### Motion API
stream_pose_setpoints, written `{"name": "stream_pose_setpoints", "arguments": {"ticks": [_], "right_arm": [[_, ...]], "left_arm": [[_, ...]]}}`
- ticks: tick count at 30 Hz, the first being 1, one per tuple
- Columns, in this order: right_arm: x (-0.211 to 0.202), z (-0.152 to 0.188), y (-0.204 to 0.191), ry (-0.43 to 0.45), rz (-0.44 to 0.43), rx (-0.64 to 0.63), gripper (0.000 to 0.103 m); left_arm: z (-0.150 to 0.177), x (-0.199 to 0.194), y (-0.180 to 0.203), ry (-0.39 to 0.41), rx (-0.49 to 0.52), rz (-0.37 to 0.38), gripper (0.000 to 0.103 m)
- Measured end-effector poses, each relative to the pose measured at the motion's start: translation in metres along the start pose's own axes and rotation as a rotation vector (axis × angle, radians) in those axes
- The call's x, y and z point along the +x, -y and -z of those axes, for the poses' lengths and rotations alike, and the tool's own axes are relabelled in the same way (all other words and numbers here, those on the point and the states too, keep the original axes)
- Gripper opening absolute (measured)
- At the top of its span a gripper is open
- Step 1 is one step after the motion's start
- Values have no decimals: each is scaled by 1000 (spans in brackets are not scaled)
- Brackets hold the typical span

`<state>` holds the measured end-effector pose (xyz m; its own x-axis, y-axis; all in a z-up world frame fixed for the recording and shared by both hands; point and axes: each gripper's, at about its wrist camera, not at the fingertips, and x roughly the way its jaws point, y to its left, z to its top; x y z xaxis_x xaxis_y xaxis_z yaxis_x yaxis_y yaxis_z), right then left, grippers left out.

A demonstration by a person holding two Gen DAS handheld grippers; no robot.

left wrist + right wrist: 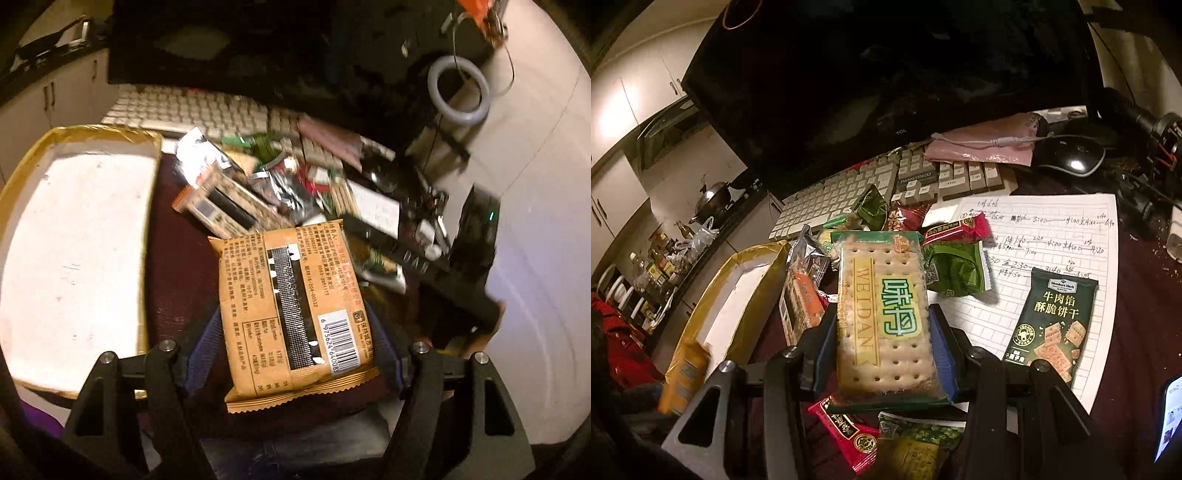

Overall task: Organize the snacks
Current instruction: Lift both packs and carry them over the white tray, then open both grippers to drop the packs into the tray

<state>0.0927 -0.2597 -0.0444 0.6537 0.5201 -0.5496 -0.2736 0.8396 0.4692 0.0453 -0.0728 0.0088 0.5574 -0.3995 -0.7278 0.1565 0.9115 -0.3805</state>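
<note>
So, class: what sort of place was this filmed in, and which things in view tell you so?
Probably a home computer desk beside a kitchen: a keyboard and monitor on the desk, and a pot on a counter behind.

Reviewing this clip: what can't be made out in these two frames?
- Left wrist view: orange packet shows only its back; the brand side is turned away.
- Left wrist view: snack pile is motion-blurred, labels unreadable.
- Right wrist view: cracker pack hides the snacks beneath it.
- Right wrist view: phone is cut by the edge.
</note>
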Motion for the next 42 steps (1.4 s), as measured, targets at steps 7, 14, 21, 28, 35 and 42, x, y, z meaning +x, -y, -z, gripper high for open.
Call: {"name": "stream_pose_setpoints", "arguments": {"ticks": [7, 14, 21, 28, 35, 42], "right_arm": [[-14, 0, -16, 53, -26, -20, 46], [-10, -3, -97, -7, -243, -119, 46], [51, 1, -169, -151, -310, -240, 46], [130, -3, -197, -257, -201, -259, 46], [157, 4, -208, -300, -141, -280, 47], [158, 11, -209, -295, -157, -279, 49]], "left_arm": [[-15, -43, -23, 110, -36, -57, 74], [-18, -69, -79, 189, -116, -189, 74], [-9, -64, -134, 155, -182, -297, 74], [-3, -43, -153, 48, -131, -459, 74], [0, -17, -161, -73, -76, -531, 75], [1, -9, -164, -121, -29, -550, 75]]}}
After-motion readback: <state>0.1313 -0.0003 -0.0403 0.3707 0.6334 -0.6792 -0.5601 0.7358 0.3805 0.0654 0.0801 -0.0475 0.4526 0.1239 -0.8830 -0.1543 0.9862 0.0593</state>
